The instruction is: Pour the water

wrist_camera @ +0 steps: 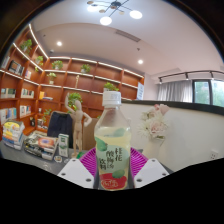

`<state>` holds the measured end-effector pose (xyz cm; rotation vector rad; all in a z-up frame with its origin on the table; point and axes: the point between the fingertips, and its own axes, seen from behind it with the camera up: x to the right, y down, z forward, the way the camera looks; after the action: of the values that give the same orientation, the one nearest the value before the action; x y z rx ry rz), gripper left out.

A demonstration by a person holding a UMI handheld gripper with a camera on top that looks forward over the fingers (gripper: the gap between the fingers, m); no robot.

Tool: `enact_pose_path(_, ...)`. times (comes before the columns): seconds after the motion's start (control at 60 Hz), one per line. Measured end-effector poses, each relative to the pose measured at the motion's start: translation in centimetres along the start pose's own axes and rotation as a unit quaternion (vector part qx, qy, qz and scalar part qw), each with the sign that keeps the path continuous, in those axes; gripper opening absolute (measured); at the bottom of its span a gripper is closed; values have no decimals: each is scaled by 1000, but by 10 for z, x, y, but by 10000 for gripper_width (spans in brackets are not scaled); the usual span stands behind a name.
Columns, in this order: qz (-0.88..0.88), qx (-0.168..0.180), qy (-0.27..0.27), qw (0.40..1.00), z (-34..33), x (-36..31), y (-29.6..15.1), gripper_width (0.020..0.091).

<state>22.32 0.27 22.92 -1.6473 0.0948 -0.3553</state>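
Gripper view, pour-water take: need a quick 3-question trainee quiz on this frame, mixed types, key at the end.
1. True or false: the bottle has its white cap on.
2. Where does the bottle sit relative to the tongs? A) between the pads B) well beyond them C) off to one side
3. Fill in: the wall behind the bottle carries wooden ____ with books and plants.

Key
1. True: the cap is in place.
2. A: the bottle stands upright between the purple pads, which press on both its sides.
3. shelves
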Motion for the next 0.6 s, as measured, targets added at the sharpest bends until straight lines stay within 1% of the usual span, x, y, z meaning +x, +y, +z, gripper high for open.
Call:
enact_pose_path(0.05, -1, -10, 17, 1000, 0, 14, 14, 397)
enact_pose_path(0.1, 6, -28, 35, 999, -6, 24, 27, 398)
enact_pose_path(0.117, 5, -28, 37, 999, 13, 40, 42, 397)
enact_pose_path(0.2, 26, -50, 54, 997, 13, 59, 71, 399)
enact_pose_path(0.283, 49, -60, 61, 995, 27, 79, 100, 400)
enact_pose_path(0.433, 86, -72, 62, 992, 41, 91, 142, 398)
enact_pose_path(0.483, 97, -86, 61, 990, 44, 89, 159, 406)
enact_pose_path(0.5, 100, -70, 62, 990, 41, 92, 153, 403)
enact_pose_path(0.517, 104, -62, 63, 991, 41, 93, 152, 398)
enact_pose_path(0.533, 108, -65, 62, 990, 40, 92, 155, 400)
enact_pose_path(0.55, 111, -59, 61, 990, 40, 92, 154, 400)
enact_pose_path(0.6, 108, -56, 60, 991, 39, 90, 154, 399)
